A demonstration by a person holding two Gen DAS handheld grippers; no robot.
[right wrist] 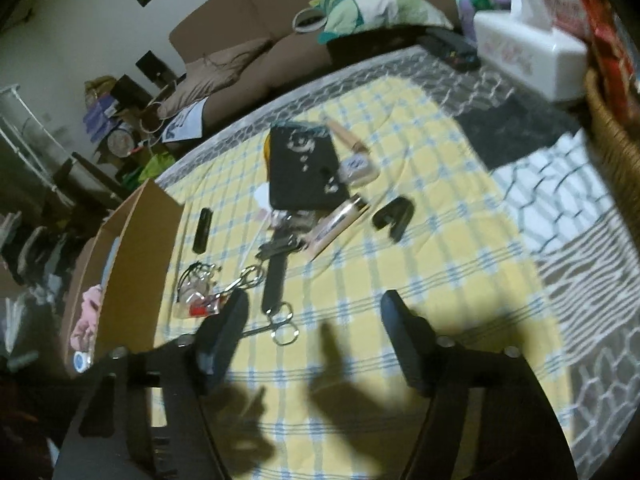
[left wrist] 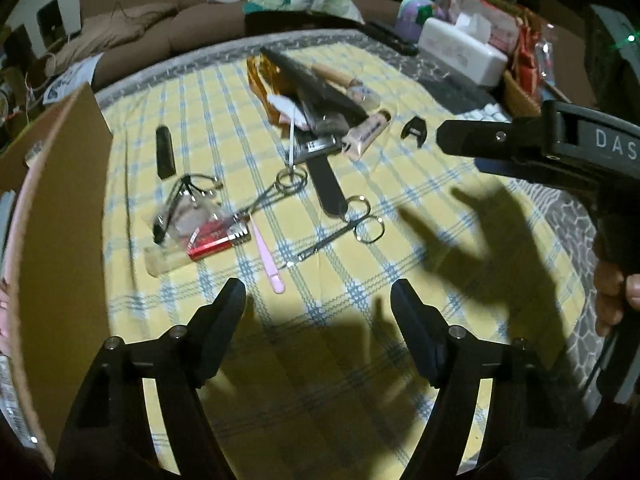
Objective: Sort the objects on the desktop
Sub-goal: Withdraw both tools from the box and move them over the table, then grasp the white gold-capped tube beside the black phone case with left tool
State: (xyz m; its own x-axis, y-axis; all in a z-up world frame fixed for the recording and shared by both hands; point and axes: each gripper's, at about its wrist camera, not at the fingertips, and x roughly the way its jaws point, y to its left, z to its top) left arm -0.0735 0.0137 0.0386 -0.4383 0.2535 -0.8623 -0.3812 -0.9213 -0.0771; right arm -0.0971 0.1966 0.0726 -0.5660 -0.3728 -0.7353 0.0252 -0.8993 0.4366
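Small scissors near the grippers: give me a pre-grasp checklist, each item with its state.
1. Left gripper empty, jaws apart: ok.
2. Right gripper empty, jaws apart: ok.
3. Small scissors lying flat on the yellow checked cloth, nothing on top: ok.
4. Scissors clear of neighbours: not ok. Their finger rings lie right at the end of the black nail file; touching or not, cannot tell.
5. Pink tweezers out of the way: ok, they lie apart, to the left of the scissor tips.
6. Cardboard box open for a drop: ok; things already lie inside.
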